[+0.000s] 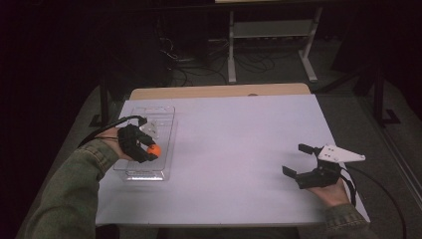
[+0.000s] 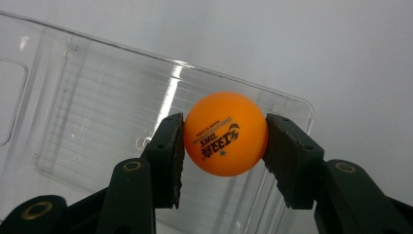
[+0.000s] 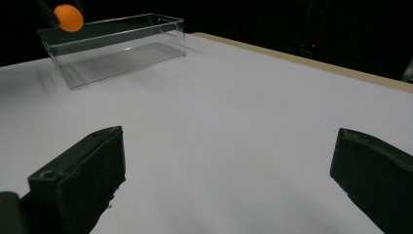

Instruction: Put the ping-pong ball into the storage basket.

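Ball [image 2: 225, 133], orange, sat pinched between the two jaws of my left gripper [image 2: 225, 146], one pad pressed to each side; black print read on its face in the left gripper view. In the high view my left gripper [image 1: 149, 149] held the ball [image 1: 155, 150] at centre left of the frame, above the near half of a clear plastic container [image 1: 164, 112]. The container, a long rectangular box with an open top, lay on the white table [image 1: 239, 139] at the left side, its long axis running away from me. In the right gripper view the ball [image 3: 68, 18] showed at upper left, level with the rim of the container [image 3: 122, 46] at one end.

My right gripper [image 1: 300, 160] was at lower right of the high view, resting low over the table, jaws spread wide with nothing between them. My right gripper's [image 3: 229, 170] own view showed bare white surface in the gap. The two grippers were well apart.
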